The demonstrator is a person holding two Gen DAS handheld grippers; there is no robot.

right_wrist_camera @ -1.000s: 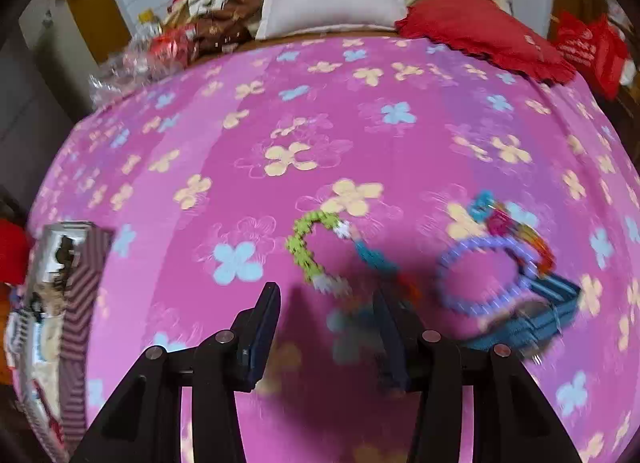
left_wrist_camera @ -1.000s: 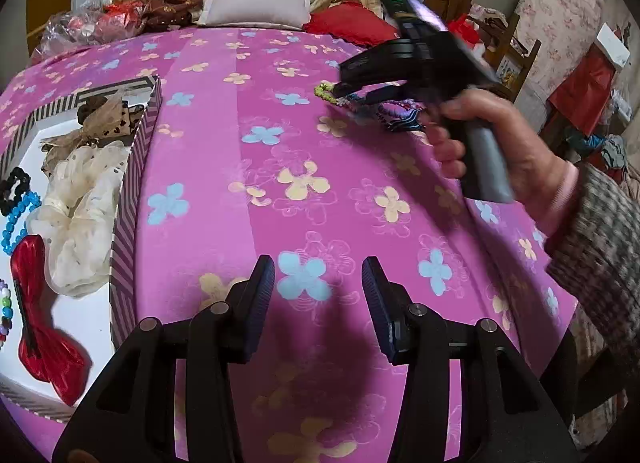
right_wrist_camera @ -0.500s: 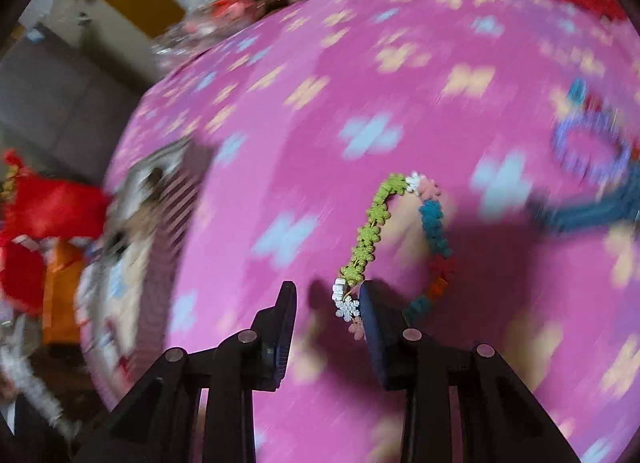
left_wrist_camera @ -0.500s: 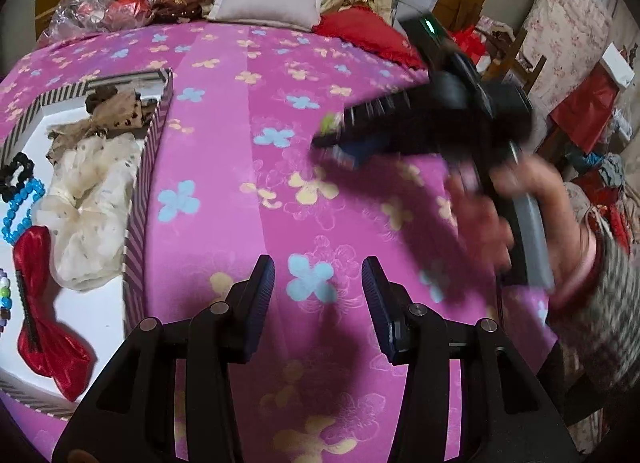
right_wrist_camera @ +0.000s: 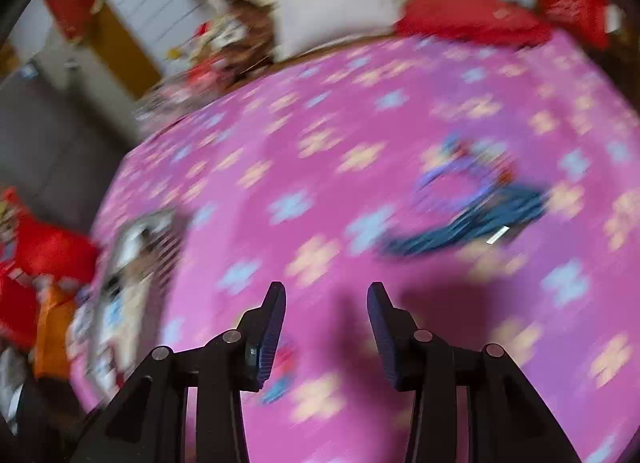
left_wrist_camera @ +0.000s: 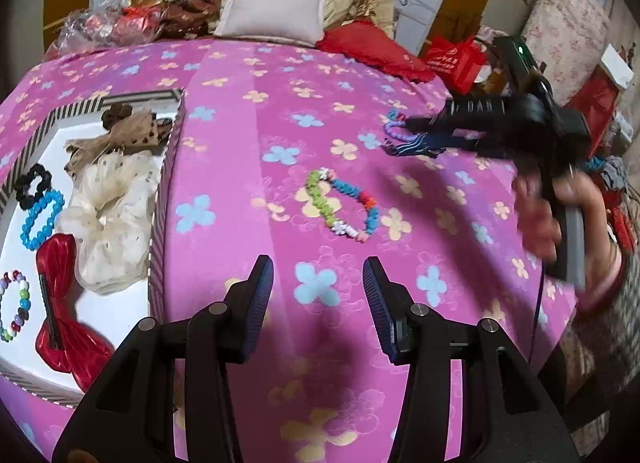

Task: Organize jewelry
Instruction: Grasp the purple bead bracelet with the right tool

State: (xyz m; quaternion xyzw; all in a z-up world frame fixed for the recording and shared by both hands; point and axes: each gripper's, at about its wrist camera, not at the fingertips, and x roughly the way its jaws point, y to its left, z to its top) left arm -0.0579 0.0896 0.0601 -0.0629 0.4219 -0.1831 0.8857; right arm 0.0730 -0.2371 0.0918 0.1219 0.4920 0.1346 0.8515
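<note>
Left wrist view: flower bracelet (left_wrist_camera: 343, 202) lies flat on the bed (left_wrist_camera: 248, 135), just beyond the empty, half-open left tongs (left_wrist_camera: 318, 295); the right tongs (left_wrist_camera: 404, 131), empty and just reopening, hover farther off.

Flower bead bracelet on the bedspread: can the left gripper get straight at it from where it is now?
Probably yes. The flower bead bracelet lies flat on the bedspread just ahead of the open left gripper, with bare cloth between. The right gripper is off by the purple bracelet, and the striped box sits aside.

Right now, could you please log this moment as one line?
left gripper: open, empty | right gripper: jaws just opening, empty | flower bracelet: on bedspread, outside box
</note>
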